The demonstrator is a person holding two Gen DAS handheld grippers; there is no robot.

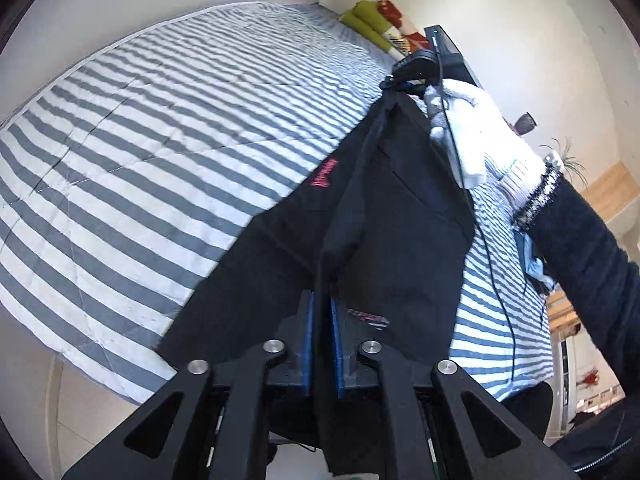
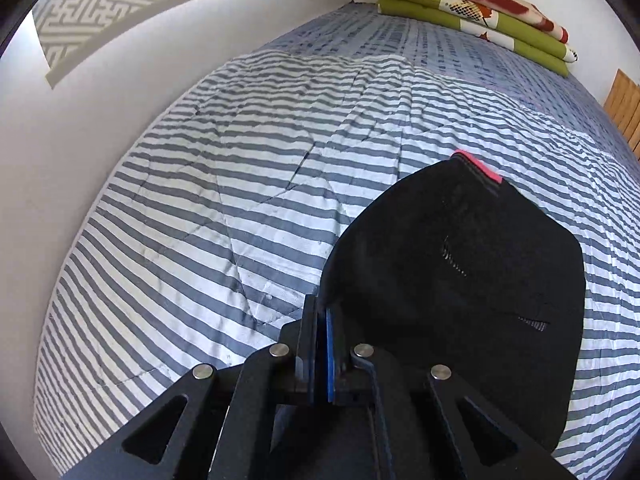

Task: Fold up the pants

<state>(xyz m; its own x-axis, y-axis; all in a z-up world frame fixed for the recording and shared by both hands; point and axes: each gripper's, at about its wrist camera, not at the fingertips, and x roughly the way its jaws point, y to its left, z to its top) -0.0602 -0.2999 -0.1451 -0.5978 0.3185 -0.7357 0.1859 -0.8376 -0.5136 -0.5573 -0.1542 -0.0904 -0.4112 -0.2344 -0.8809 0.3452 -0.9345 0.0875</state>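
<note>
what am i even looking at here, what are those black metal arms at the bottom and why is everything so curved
No robot here: a person holds a hand-held two-finger gripper in each hand, and each carries a fisheye camera looking along its fingers, which bends the picture. The black bars at the bottom are the gripper's own linkage.

The left camera's view shows the left gripper shut on black pants. Farther off, the gloved hand holds the right gripper, pinching another part of the same pants.

The right camera's view shows that right gripper shut on the pants' edge.

Underneath is a bed with a striped quilt and folded blankets at its far end.
</note>
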